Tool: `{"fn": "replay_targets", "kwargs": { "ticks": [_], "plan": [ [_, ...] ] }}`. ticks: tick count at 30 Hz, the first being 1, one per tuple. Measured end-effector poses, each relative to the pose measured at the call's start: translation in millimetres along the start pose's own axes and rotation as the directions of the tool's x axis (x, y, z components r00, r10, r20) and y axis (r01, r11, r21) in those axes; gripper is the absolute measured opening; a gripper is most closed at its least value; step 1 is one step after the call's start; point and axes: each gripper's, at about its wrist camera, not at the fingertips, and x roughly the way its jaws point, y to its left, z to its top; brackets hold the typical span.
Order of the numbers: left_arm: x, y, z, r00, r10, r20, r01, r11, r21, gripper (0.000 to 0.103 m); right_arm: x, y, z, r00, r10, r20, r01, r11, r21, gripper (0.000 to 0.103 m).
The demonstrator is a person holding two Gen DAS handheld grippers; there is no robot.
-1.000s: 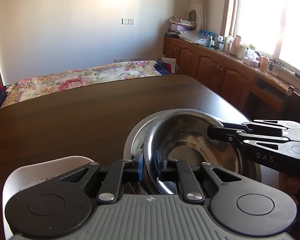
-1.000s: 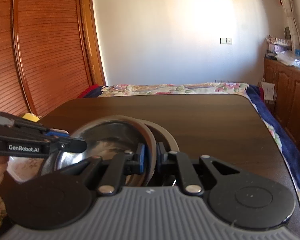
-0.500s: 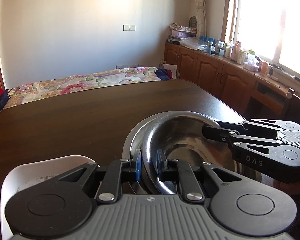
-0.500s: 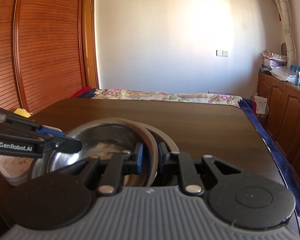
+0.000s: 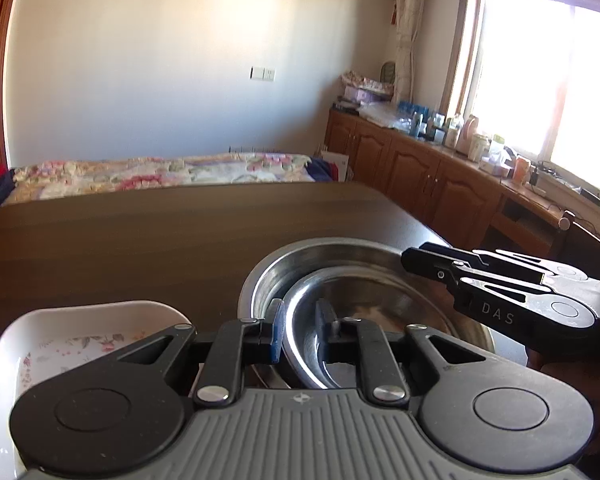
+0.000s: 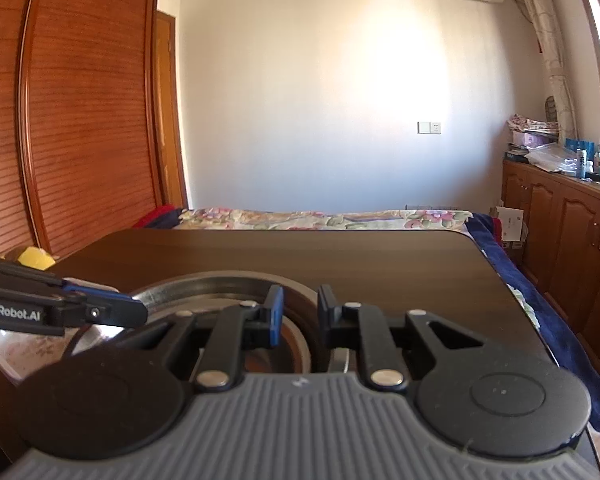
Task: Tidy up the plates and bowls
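A dark wooden table (image 5: 148, 240) is seen from low down, with two nested steel dishes near its right near corner. The inner steel bowl (image 5: 364, 300) is tilted, its left rim raised and its open face turned up and toward the far right; being round, it has no long axis. It sits inside a wider steel basin (image 5: 296, 260) that lies flat on the table. In the left wrist view, the left gripper (image 5: 300, 326) is seen with the bowl's near left rim between its fingers, which stand a little apart around it; whether the pads press the metal cannot be told. The right gripper (image 5: 428, 262) is shown from the side there, reaching in from the right over the bowl's far rim, nearly closed. Only this view shows a white floral dish (image 5: 76, 340) just left of the basin. The right wrist view shows the right gripper (image 6: 298, 314) straddling the bowl's brownish-lit rim with a narrow gap, and the left gripper (image 6: 132, 314) entering from the left. A flowered bedspread (image 6: 324, 218) lies beyond the table.
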Motion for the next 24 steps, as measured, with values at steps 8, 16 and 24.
{"fn": "replay_targets", "kwargs": {
  "ticks": [8,16,24],
  "plan": [
    [-18,-7,-9,0.993,0.064,0.096,-0.065,0.998,0.010,0.054,-6,-1,-6,0.999,-0.033,0.032,0.033,0.999,0.020,0.047],
    [-18,-12,-22,0.987,0.104,0.123,-0.106,0.994,0.015,0.075,-8,-3,-17,0.998,-0.056,0.016,0.055,0.995,0.080,0.063],
    [-12,-11,-31,0.987,0.115,0.110,-0.114,0.993,-0.011,0.070,-3,-5,-20,0.999,-0.037,-0.005,0.037,0.994,0.101,0.068]
  ]
}}
